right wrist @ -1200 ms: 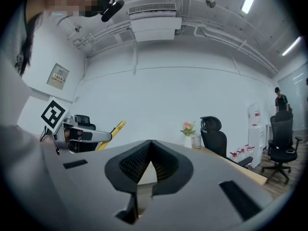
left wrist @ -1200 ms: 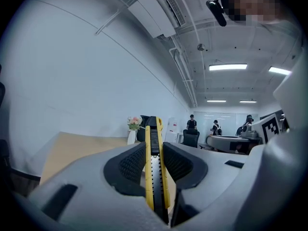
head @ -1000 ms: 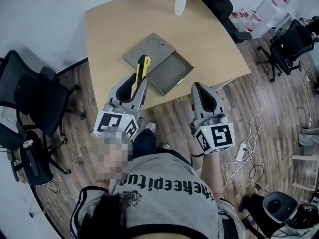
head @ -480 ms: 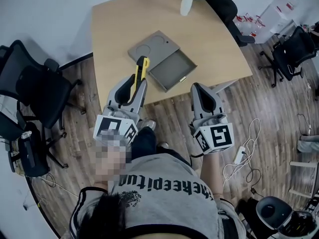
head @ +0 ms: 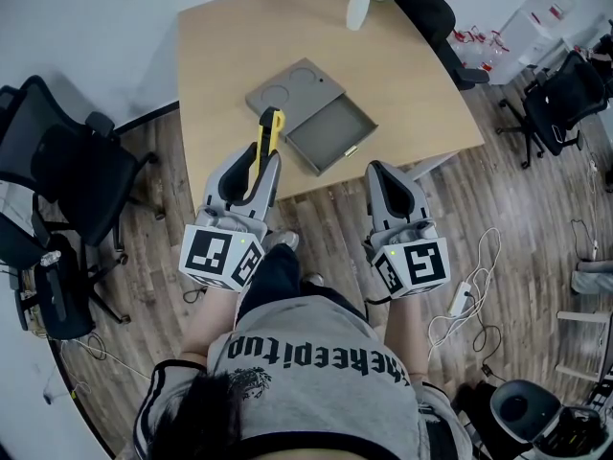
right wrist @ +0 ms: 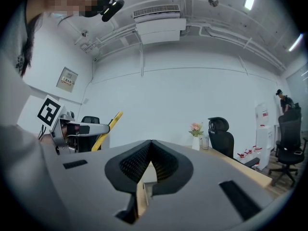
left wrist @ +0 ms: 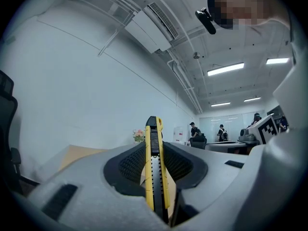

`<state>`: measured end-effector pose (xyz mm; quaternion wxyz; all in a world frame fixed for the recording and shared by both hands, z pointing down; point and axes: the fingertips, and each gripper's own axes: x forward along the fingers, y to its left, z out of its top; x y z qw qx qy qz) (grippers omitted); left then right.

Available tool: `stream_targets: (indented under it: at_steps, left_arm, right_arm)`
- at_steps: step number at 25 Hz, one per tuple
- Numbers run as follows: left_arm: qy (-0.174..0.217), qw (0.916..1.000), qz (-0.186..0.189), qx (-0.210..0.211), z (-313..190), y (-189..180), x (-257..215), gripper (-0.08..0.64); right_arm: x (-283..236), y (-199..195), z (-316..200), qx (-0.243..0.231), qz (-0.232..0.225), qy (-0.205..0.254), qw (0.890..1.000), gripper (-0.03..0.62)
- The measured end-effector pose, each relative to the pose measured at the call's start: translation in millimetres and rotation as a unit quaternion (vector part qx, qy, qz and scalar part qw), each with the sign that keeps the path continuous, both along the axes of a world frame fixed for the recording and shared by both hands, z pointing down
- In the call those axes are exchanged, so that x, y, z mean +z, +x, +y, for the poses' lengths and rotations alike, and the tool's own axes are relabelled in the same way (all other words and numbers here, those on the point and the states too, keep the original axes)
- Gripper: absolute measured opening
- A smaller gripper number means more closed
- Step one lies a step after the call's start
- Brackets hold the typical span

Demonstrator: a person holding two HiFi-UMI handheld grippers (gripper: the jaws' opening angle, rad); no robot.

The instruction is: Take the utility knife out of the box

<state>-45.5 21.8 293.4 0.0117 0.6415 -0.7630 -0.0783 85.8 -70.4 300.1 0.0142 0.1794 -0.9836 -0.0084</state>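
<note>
Left gripper [head: 257,157] over the near edge of the wooden table [head: 402,75], jaws clamped on the yellow utility knife [head: 271,128]. In the left gripper view the knife sits on edge between the pads, its black slider track facing the camera, and its far end sticks out past the fingertips. The knife is out of the grey box [head: 292,94], just left of the box's slid-out tray [head: 333,134] and not touching it. The box lies mid-table, its tray opening toward the near right edge. Right gripper [head: 385,172] is level beside the left, off the near edge, its jaws together at the tips and holding nothing. A white vase [head: 358,8] stands at the far edge, and a black office chair [head: 57,175] is left of the table.
</note>
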Motion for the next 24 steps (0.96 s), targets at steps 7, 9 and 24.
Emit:
stream_targets:
  at_steps: [7,9,24]
  left_arm:
    - [0.003,1.0000,-0.002,-0.003,2.3,0.1,-1.3,0.123]
    - [0.004,1.0000,-0.004,-0.004,2.6,-0.1,-1.9,0.122]
    - [0.006,0.9999,-0.008,-0.002,5.0,3.5,1.3,0.123]
  right_arm:
    - [-0.4,0.9,0.2,0.001,-0.003,0.000,1.000,0.006]
    - [-0.7,0.7,-0.2,0.001,-0.003,-0.001,1.000,0.006]
    - [4.3,3.7,2.5,0.004,-0.004,-0.002,1.000,0.006]
